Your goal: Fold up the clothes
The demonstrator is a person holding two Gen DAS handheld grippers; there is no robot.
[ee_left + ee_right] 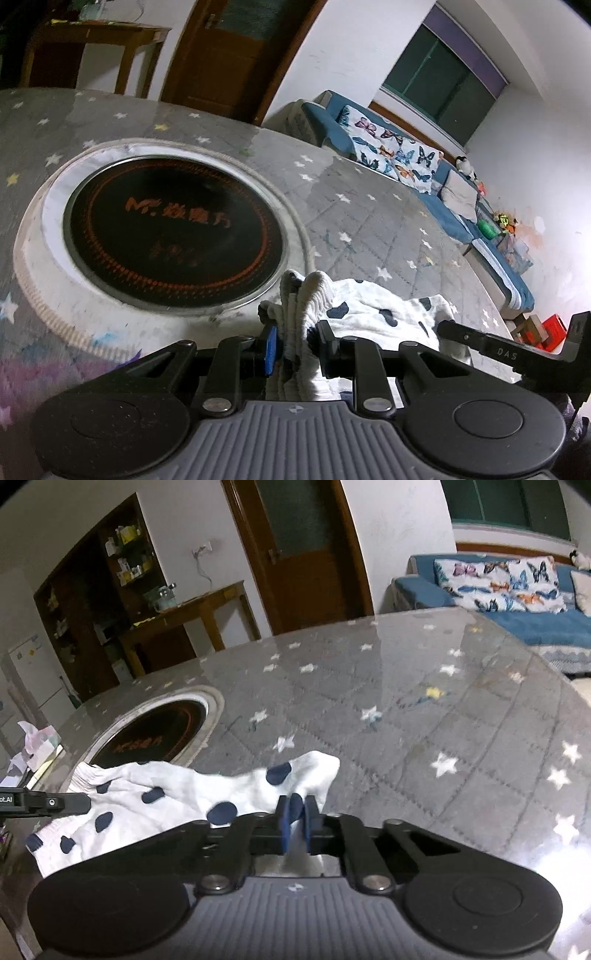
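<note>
Underneath everything, the round table [424, 686] with its grey star-printed cover carries a black hotplate [173, 229] sunk into its middle. Near the table's front edge, just beside the hotplate, a small white garment with dark blue spots [166, 797] is stretched between the two tools. The left gripper [295, 341] is clamped on its ribbed, bunched-up end, with several layers of cloth pinched between the jaws. The right gripper [297, 818] is closed on a thin corner at the opposite end, and only a little cloth sits between its blue pads [285, 821]. That corner hold looks the weaker one: I judge a sharp pull apart could drag the cloth out of it. The thick wad on the left might also shed a layer unevenly, leaving the fold crooked. Slack cloth could sag onto the hotplate too.
</note>
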